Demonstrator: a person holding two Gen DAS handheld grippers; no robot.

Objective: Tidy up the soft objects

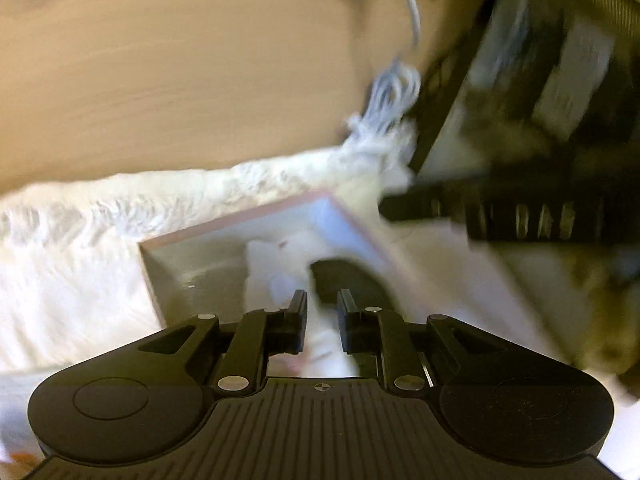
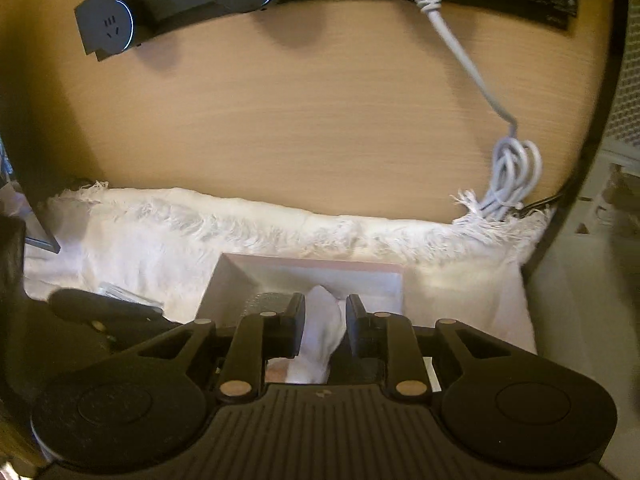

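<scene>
A shallow pink-rimmed box [image 1: 240, 220] [image 2: 312, 262] sits on a white fringed cloth [image 1: 80, 280] [image 2: 140, 248]. A white soft piece of fabric [image 1: 322, 340] [image 2: 320, 320] lies over the box and runs between the fingers of both grippers. My left gripper [image 1: 322, 306] is over the box with its jaws slightly parted around the fabric. My right gripper [image 2: 325, 310] stands the same way, with a dark gap beside its right finger. A dark blurred shape [image 1: 352, 280] lies in the box just past the left fingertips. The other gripper's black body [image 2: 100, 312] shows at the left.
The cloth lies on a wooden tabletop [image 2: 300, 120]. A black power strip [image 2: 180, 4] runs along the far edge. A white coiled cable [image 2: 516, 176] [image 1: 392, 92] hangs at the right. A black blurred frame or crate [image 1: 520, 80] stands to the right.
</scene>
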